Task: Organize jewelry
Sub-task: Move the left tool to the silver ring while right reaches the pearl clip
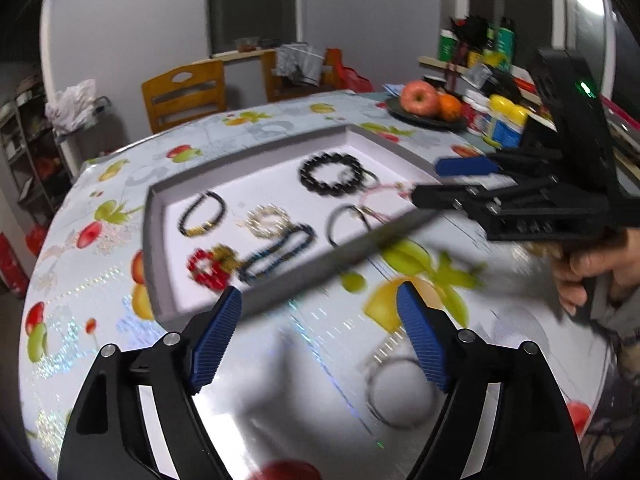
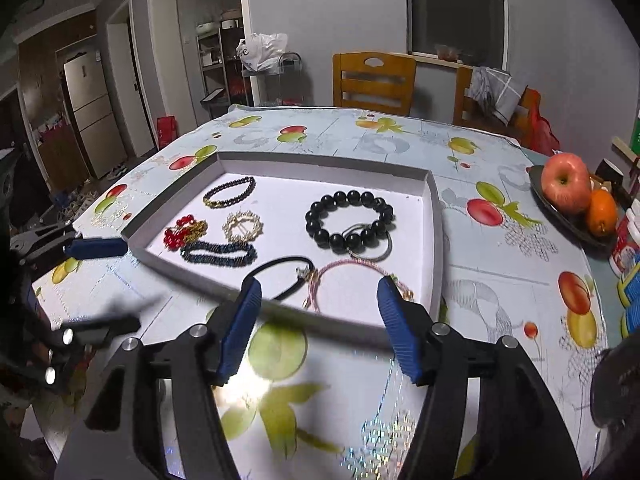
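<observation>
Bracelets mostly laid in tray [image 2: 434, 240]; thin ring [image 1: 400, 394], seemingly wire, outstanding on tablecloth [image 1: 280, 360]; left gripper [image 1: 320, 336] and right gripper [image 2: 318, 320] spread wide, empty.

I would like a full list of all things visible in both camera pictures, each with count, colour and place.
tray: 1, white, table centre
big-bead bracelet: 1, black, in tray
red bead bracelet: 1, red and gold, in tray
pink bracelet: 1, pink, tray's near edge
thin ring: 1, grey, on table outside tray
apple: 1, red, on dark plate
orange: 1, orange, beside apple
chair: 1, wooden, behind table
left gripper: 1, black with blue pads, open
right gripper: 1, same, open
</observation>
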`<state>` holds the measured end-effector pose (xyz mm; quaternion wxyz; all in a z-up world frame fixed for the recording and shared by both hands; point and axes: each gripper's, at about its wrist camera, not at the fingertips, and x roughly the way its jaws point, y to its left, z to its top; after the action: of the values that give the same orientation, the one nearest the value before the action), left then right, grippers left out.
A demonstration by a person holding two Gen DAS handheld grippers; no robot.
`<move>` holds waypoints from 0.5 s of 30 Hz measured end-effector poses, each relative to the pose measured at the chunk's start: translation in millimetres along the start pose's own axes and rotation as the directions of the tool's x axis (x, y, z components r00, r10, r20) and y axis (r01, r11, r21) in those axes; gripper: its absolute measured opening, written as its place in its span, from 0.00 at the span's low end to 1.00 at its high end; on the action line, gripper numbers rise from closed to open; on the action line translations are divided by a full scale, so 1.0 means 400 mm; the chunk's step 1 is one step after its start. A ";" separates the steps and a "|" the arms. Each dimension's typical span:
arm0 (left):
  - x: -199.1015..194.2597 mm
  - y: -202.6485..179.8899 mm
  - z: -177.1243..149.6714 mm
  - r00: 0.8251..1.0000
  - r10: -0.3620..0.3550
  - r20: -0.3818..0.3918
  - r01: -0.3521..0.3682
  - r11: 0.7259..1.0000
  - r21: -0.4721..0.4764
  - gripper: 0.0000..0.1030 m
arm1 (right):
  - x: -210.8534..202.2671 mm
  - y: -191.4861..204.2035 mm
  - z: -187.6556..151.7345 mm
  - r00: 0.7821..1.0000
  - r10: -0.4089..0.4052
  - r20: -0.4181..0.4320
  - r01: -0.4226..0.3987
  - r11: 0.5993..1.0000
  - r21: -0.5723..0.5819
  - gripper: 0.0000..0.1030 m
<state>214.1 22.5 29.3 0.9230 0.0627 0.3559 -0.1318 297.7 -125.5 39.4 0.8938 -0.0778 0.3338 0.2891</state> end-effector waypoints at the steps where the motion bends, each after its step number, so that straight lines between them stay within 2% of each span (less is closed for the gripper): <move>1: -0.003 -0.013 -0.009 1.000 0.000 -0.007 0.000 1.000 0.013 0.80 | -0.005 0.000 -0.005 1.000 0.005 -0.001 -0.005 1.000 0.002 0.59; 13: 0.017 -0.085 -0.080 0.990 -0.021 -0.143 0.030 0.998 0.056 0.81 | -0.022 -0.004 -0.048 1.000 0.021 -0.016 -0.020 1.000 0.021 0.62; 14: 0.024 -0.085 -0.082 0.988 -0.020 -0.156 0.028 0.998 0.054 0.80 | -0.022 0.000 -0.051 1.000 0.023 -0.020 -0.023 1.000 0.018 0.62; 15: 0.027 -0.084 -0.084 0.986 -0.023 -0.164 0.032 0.998 0.051 0.75 | -0.021 0.003 -0.053 0.999 0.026 -0.023 -0.026 1.000 0.015 0.63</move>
<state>190.6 -4.6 -3.5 0.8868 0.0930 0.4275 -0.1485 280.2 -135.7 28.8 0.8866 -0.0703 0.3471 0.2974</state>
